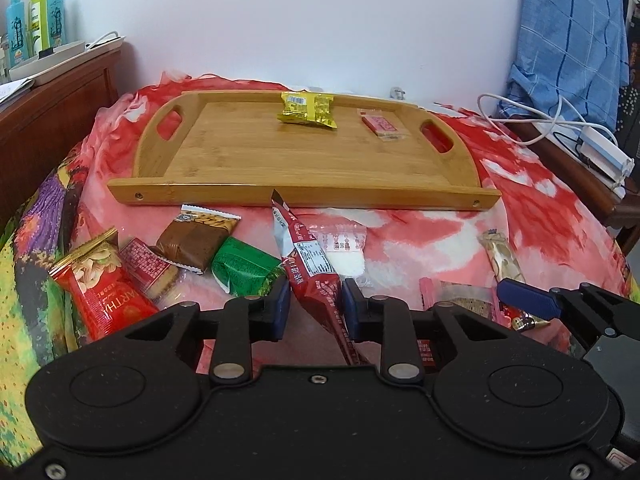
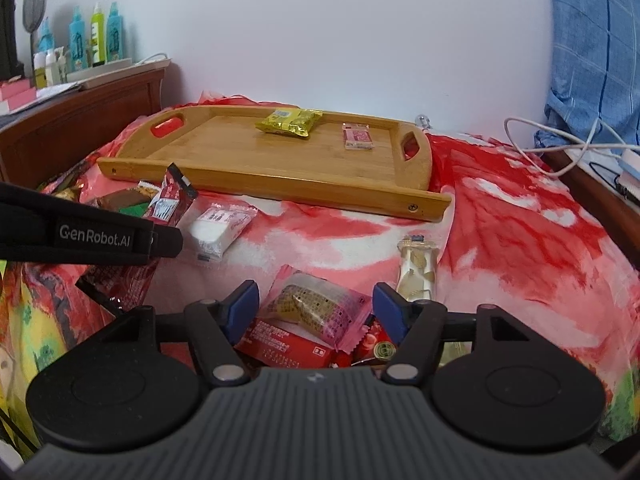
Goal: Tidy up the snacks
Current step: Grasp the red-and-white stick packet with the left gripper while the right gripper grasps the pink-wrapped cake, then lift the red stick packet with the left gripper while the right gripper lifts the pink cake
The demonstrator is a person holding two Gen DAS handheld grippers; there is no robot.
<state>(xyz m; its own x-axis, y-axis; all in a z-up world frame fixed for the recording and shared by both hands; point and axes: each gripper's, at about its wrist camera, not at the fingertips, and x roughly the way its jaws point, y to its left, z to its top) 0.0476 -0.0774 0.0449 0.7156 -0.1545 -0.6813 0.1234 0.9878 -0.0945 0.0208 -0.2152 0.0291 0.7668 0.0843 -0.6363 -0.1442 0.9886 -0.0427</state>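
Note:
A wooden tray point(image 1: 304, 196) point(image 2: 280, 188) lies on the red flowered cloth and holds a yellow packet point(image 1: 308, 110) point(image 2: 288, 122) and a small pink packet point(image 1: 382, 125) point(image 2: 358, 136). My left gripper point(image 1: 316, 304) is shut on a long dark red packet point(image 1: 308, 256) point(image 2: 172, 196), which tilts up toward the tray's front rim. My right gripper point(image 2: 316, 294) is open, its blue pads on either side of a pink-wrapped cake point(image 2: 316, 308) that lies on a red packet point(image 2: 288, 346). One right finger point(image 1: 528, 296) shows in the left wrist view.
Loose snacks lie in front of the tray: a red nut packet point(image 1: 100, 280), brown point(image 1: 192, 240), green point(image 1: 244, 268), white point(image 1: 344, 248) point(image 2: 218, 228) and a beige stick point(image 1: 504, 256) point(image 2: 416, 268). Bottles point(image 1: 36, 16) stand on a wooden cabinet at left. Cables point(image 1: 540, 120) and blue cloth are at right.

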